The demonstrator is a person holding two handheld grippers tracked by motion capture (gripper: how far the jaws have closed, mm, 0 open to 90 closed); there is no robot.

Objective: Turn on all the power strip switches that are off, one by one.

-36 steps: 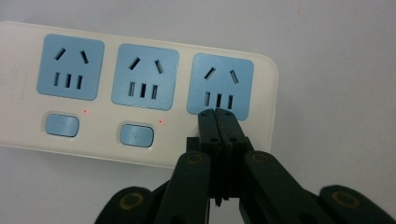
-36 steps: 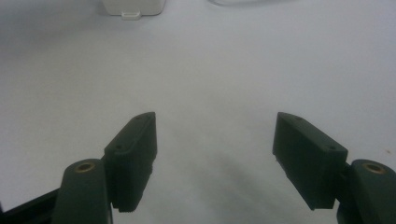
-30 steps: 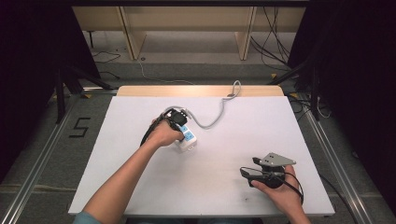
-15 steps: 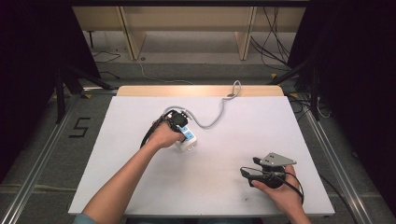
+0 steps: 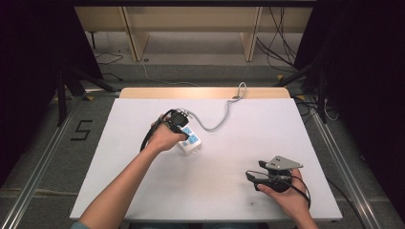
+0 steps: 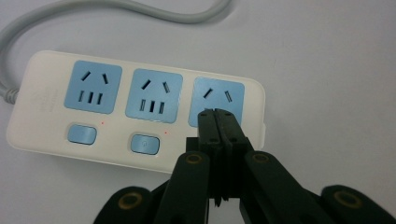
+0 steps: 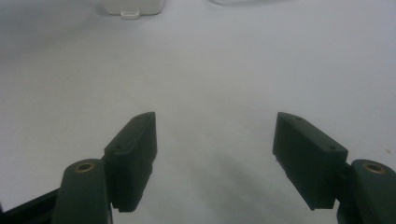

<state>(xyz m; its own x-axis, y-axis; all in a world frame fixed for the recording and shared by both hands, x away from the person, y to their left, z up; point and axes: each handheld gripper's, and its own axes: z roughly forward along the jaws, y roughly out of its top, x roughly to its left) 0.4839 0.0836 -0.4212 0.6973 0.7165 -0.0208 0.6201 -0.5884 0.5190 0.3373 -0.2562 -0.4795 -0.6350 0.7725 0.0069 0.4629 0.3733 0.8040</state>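
Very little has changed over the last second: your left gripper sits where it was, over the white plastic power strip with three pale blue socket plates, and the strip has not shifted from its spot left of the middle of the white surface, angled, with its grey cable curving off toward the far edge. Your right gripper has likewise stayed put near the near right corner.

In the left gripper view your left fingers are pressed together with nothing between them, and their tips come down over the lower part of the end socket plate, the one farthest from the cable. The two blue rocker switches under the other two sockets are plain to see; a matching switch under the end socket would lie just where your tips are, but they cover it, so I cannot tell whether you are touching it or the plate itself.

Judged from this stillness, you are holding a press, or are poised just before one, using the closed tips as a poker. No move off the strip has begun, so the step reads as unfinished.

Your right fingers stand wide apart and empty over bare surface, with the strip's end well ahead of them.
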